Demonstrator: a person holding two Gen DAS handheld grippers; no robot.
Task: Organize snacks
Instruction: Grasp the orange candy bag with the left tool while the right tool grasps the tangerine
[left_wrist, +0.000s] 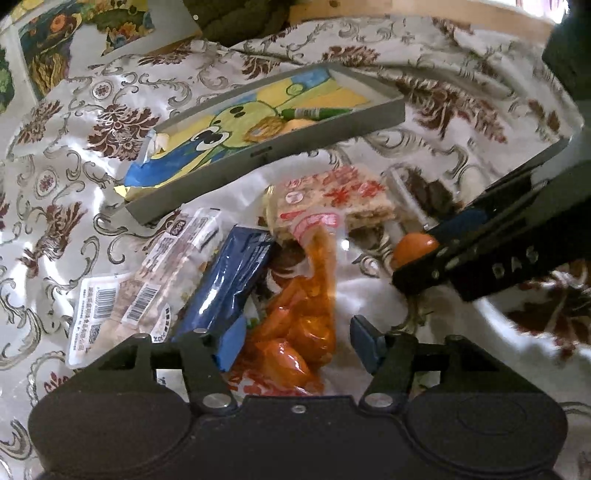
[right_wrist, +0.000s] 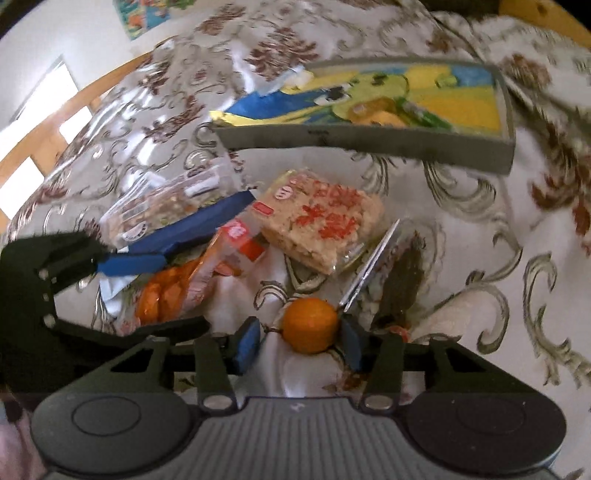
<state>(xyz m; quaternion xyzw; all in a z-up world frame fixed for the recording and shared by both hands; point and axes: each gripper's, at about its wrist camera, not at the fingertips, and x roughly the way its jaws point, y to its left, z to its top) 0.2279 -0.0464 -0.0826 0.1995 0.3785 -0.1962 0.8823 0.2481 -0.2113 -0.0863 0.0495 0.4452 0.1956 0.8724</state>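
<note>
Far left on the floral cloth (left_wrist: 74, 122), in the left wrist view: pale barcode packets (left_wrist: 107, 306), lying flat, long axes running up and to the right. Just beside them, a dark blue packet (left_wrist: 229, 280), tilted the same way, near end under the left pad of the left tongs (left_wrist: 297, 341).

Left tongs about half open, gripping nothing. Between the pads, a clear bag of orange pieces (left_wrist: 295, 325), long axis pointing away from the camera, printed red-and-white end farthest off and touching the rice cracker packet (left_wrist: 332, 203). Right pad clear of the bag; left pad close against its edge, contact hard to tell.

Behind the pile, apart from it, a grey tray (left_wrist: 266, 155) lined with a cartoon drawing, long axis slanting from lower left to upper right. Inside, toward the right end, a green tube-like packet (left_wrist: 314, 112) lying along that axis, with an amber wrapped sweet (left_wrist: 266, 129) next to it.

Right of the rice cracker, a clear packet with dark contents (left_wrist: 424, 192), blurred.

Farther right, a small round orange (right_wrist: 310, 325), resting on the cloth between the pads of the right tongs (right_wrist: 299, 343). Right tongs partly closed around it, not clamped: right pad at the skin, a visible gap at the left pad. No clear long axis on the fruit.
</note>
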